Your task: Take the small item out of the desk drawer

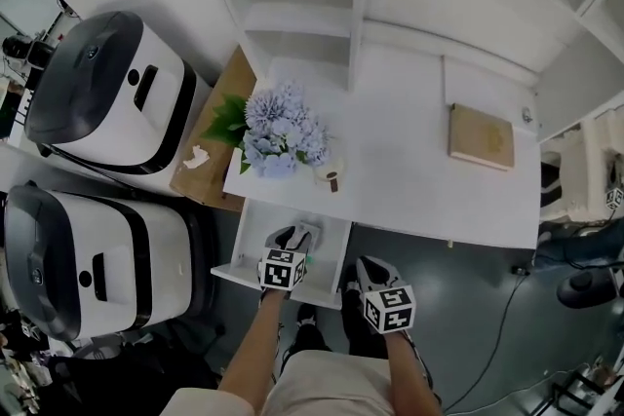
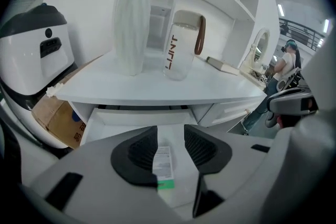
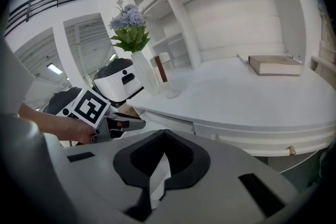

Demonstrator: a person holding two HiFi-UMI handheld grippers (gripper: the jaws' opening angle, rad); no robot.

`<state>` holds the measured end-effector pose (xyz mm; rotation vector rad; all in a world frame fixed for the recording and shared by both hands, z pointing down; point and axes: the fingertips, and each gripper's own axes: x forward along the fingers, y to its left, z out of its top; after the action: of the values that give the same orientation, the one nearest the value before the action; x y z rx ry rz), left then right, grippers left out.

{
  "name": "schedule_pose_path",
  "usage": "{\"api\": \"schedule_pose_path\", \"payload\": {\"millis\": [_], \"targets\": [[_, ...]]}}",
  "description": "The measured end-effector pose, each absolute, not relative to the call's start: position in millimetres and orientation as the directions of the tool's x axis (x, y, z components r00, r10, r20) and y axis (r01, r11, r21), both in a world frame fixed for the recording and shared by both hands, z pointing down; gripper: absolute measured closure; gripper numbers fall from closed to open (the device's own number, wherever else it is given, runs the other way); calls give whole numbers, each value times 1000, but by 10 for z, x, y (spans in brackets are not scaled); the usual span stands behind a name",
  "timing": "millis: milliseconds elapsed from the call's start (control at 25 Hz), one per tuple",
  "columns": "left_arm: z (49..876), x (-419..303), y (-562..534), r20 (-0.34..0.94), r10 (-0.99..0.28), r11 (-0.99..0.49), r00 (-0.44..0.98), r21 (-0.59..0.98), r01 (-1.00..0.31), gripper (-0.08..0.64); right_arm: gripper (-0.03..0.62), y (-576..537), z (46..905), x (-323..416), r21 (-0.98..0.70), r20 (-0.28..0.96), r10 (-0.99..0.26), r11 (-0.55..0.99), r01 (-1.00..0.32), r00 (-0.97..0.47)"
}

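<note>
Alignment governs the coming move. In the left gripper view, my left gripper (image 2: 170, 136) hangs over the open drawer (image 2: 122, 116) with its jaws spread. The small item (image 2: 163, 161), a flat white packet with a green end, lies on the drawer floor in the gap between them.

1. Bearing: the packet sits at 6 o'clock from the jaw tips and close against the left pad; I cannot tell whether it touches. The right pad stands clear of it.
2. Long axis: it runs 12 to 6 o'clock in that view, parallel to the jaws, with the green end at 6. I judge that closing would bear on its 2 long sides.
3. Nearer gripper: the left. In the head view, my right gripper (image 1: 369, 270) waits at 4 o'clock from the left gripper (image 1: 295, 237), outside the drawer. Its jaws are pressed together at the tips and hold nothing that I can see.

Surface: the drawer floor is smooth and white, and the packet lies flat, so I expect little edge to catch.

Room: the desk (image 1: 409, 161) overhangs the drawer at 12 o'clock. It carries a vase (image 2: 130, 23) and a clear cup (image 2: 179, 47), so the lift needs to come back toward 6 o'clock. A cardboard box (image 2: 56, 115) stands at 9 o'clock.
</note>
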<state>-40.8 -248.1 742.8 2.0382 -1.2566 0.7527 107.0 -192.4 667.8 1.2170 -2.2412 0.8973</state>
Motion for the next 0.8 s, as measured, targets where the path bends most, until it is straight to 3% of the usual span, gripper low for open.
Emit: {"api": "schedule_pose_path", "payload": {"millis": [480, 800], "targets": [[8053, -274, -2728, 784, -487, -392, 386, 198, -898, 273, 572, -2099, 6900, 1123, -345, 661, -531, 414, -843, -531], [8709, -235, -2555, 833, -403, -395, 379, 215, -893, 234, 572, -2062, 6969, 1169, -333, 683, -498, 438, -835, -534]]}}
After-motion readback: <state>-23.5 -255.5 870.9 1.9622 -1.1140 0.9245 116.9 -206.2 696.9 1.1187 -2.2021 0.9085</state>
